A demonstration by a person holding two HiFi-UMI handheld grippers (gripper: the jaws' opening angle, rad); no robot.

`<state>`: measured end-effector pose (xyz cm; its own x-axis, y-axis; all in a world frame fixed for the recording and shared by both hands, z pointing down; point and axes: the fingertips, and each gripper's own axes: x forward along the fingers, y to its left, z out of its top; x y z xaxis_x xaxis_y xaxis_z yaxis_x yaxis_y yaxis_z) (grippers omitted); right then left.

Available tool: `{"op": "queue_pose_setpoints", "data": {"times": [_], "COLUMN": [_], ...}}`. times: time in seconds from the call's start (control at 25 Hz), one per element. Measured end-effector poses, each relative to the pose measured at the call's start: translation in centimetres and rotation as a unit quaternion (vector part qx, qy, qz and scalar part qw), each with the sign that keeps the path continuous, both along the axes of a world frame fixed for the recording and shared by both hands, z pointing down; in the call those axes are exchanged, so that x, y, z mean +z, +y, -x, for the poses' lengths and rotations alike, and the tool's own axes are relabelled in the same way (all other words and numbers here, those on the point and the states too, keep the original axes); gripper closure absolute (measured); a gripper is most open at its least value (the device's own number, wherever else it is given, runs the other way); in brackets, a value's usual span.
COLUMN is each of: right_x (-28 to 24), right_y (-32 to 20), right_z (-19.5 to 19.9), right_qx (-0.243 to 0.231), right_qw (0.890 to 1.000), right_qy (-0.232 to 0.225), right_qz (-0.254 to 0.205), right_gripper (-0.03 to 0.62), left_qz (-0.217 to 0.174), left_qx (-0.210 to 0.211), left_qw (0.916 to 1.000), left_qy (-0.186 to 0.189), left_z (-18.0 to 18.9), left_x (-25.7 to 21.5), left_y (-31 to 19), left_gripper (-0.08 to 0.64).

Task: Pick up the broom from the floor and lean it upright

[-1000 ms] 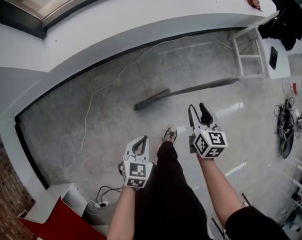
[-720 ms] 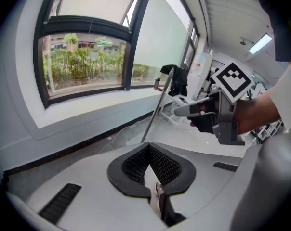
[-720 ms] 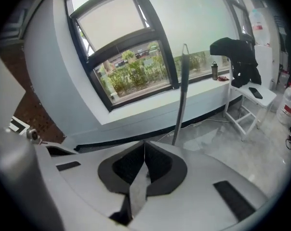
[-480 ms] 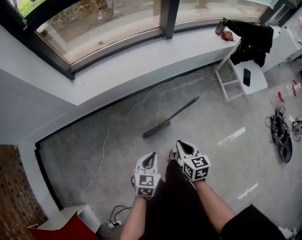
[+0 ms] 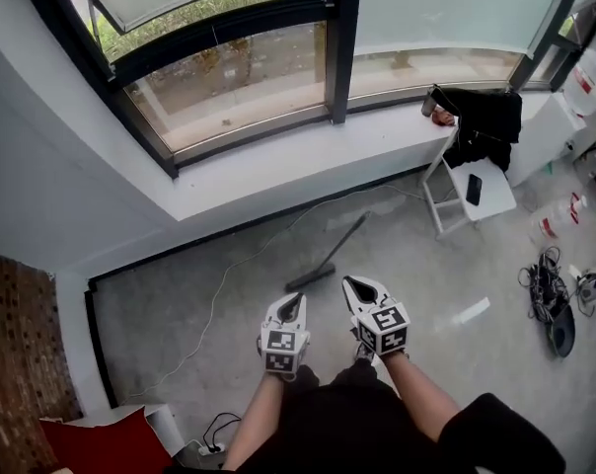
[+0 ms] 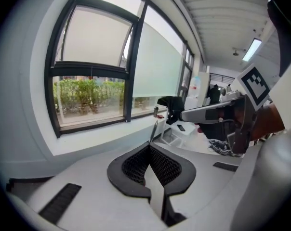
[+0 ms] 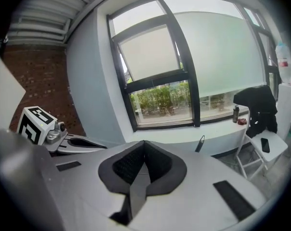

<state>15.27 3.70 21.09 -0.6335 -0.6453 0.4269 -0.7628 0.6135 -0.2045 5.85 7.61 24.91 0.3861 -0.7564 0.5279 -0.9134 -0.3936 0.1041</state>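
The broom (image 5: 330, 257) lies flat on the grey floor below the window sill, its dark head toward me and its handle running up and to the right. Both grippers hang in the air in front of my body, short of the broom and touching nothing. My left gripper (image 5: 296, 300) is shut and empty; in the left gripper view its pads (image 6: 148, 146) meet, and the broom's handle (image 6: 153, 129) shows beyond them. My right gripper (image 5: 355, 284) is also shut and empty (image 7: 144, 142), with the handle tip (image 7: 201, 143) ahead to its right.
A white stool (image 5: 454, 194) with a phone (image 5: 473, 190) on it stands right of the broom, a black jacket (image 5: 484, 117) draped above it. A thin cable (image 5: 224, 279) runs across the floor. Shoes and cords (image 5: 555, 299) lie at right. A red box (image 5: 101, 444) sits at lower left.
Both grippers have risen well above the floor and the view has lifted to take in the window. The right gripper's jaws, open a second ago, are shut. The broom has not moved.
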Motion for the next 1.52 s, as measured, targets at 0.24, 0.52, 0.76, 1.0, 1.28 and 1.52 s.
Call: {"op": "queue_pose_setpoints", "data": {"times": [0.24,0.52,0.76,1.0,1.28,1.52], "right_x": [-3.4,-5.7,-6.3,-5.7,-5.6,-5.5], "right_y": [-0.5,1.4,2.2,2.0,1.8,1.5], "right_z": [-3.1,-7.4,-10.7,-12.2,-12.6,-12.8], "right_qx": [-0.061,-0.08,-0.075,-0.066,-0.06,-0.055], "right_qw": [0.997,0.994,0.993,0.994,0.994,0.994], "right_qy": [-0.006,-0.03,-0.043,-0.057,-0.067,-0.07], "right_qz": [-0.041,-0.063,-0.079,-0.069,-0.069,-0.068], "right_gripper": [0.584,0.584,0.584,0.584,0.584,0.584], "left_qz": [-0.014,-0.036,-0.047,-0.059,-0.055,-0.042], "left_qx": [-0.023,-0.015,-0.015,-0.005,-0.005,-0.008], "left_qw": [0.9994,0.999,0.9974,0.9981,0.9985,0.999], "left_qy": [0.02,0.021,0.052,0.014,0.008,-0.012], "left_z": [-4.2,-10.1,-14.5,-15.3,-15.7,-15.0], "left_x": [-2.2,-4.7,-6.2,-5.2,-5.2,-4.9], "left_y": [-0.8,-0.1,-0.1,-0.2,0.1,0.0], "left_gripper": [0.555,0.555,0.554,0.555,0.555,0.555]}}
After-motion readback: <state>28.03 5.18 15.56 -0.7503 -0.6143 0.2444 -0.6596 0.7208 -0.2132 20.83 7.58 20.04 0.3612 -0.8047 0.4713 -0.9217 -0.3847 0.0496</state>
